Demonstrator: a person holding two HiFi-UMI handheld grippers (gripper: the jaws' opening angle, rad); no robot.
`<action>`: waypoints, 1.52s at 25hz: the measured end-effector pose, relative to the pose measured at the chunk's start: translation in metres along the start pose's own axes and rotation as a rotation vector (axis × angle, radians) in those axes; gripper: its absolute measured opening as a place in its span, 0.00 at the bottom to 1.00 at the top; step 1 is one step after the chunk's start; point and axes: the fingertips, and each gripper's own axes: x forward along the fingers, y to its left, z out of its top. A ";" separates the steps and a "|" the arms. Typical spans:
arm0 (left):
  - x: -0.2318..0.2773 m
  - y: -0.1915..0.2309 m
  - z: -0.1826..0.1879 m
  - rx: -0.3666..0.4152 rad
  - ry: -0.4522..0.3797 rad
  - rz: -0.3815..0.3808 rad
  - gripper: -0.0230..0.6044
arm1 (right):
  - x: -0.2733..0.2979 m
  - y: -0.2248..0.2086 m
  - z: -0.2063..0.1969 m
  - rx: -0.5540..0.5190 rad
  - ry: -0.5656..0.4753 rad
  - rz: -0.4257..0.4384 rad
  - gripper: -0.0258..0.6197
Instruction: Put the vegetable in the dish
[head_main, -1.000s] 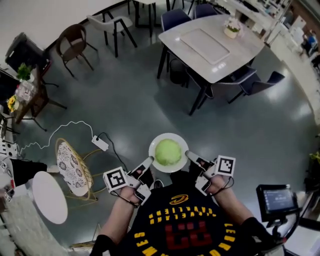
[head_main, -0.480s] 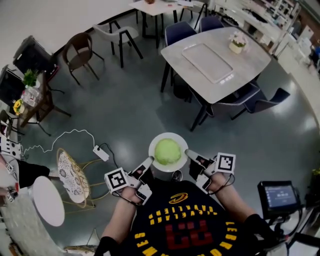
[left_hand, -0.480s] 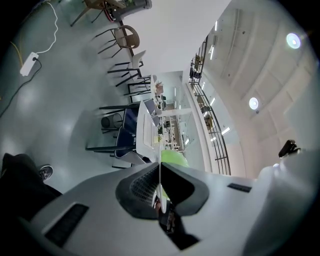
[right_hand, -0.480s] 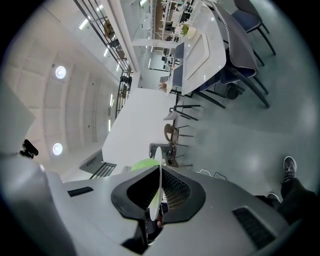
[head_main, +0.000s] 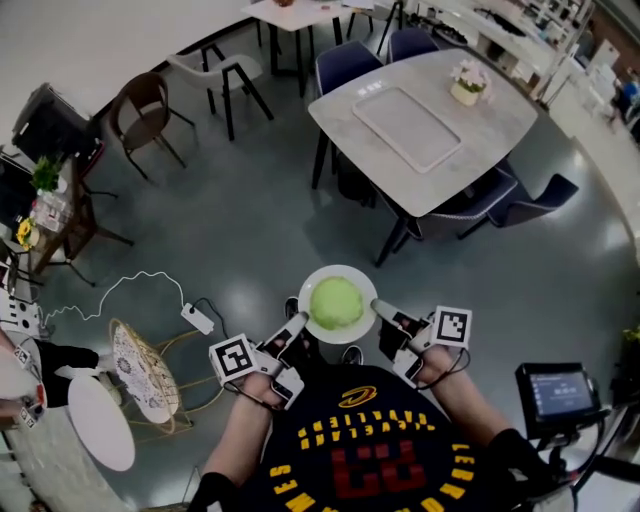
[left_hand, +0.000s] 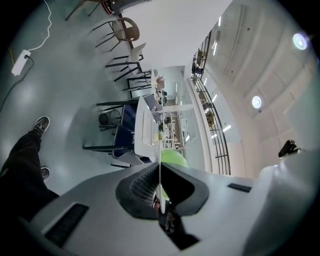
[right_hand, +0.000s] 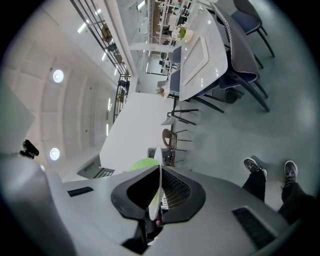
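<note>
The dish (head_main: 312, 283) is held in the air over open grey floor (head_main: 250, 230), well short of the near edge of the table (head_main: 470, 130) ahead. The vegetable (head_main: 336, 302) sits in the middle of the dish. The left gripper (head_main: 298, 322) is clamped on the dish's left rim and the right gripper (head_main: 380, 308) on its right rim. Both forearms reach forward from the body.

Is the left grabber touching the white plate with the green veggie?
Touching. The left gripper view shows the left gripper with its jaws shut on the thin white rim of the plate.
</note>
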 end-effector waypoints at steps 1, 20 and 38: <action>0.007 0.000 0.006 -0.004 0.013 -0.004 0.05 | 0.004 -0.001 0.006 0.004 -0.011 -0.005 0.07; 0.094 -0.025 0.194 0.026 0.270 -0.070 0.05 | 0.141 0.045 0.102 0.029 -0.251 -0.065 0.07; 0.144 -0.008 0.285 -0.026 0.205 -0.035 0.05 | 0.230 0.033 0.174 0.051 -0.171 -0.092 0.07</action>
